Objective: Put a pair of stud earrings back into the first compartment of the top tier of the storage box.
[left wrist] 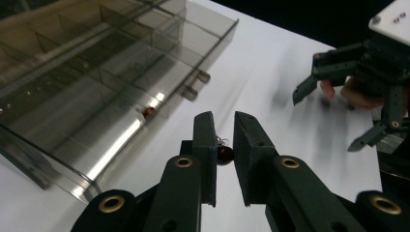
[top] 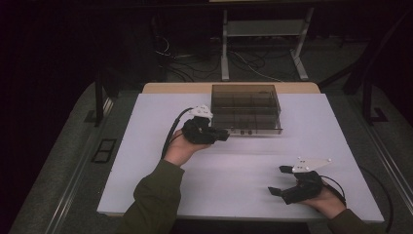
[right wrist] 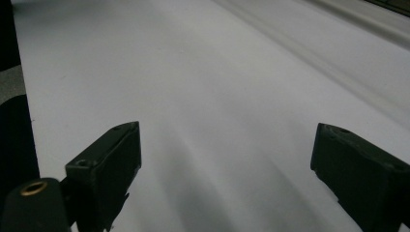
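Dark-red bead [left wrist: 224,153] pinched in left claw [left wrist: 223,145]; right claw [right wrist: 225,159] spread. Next: deposit into compartment box [top: 246,108] at twelve o'clock.

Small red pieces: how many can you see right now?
2: one small red piece is pinched in the left gripper; another lies inside the clear organiser box. More may be hidden.
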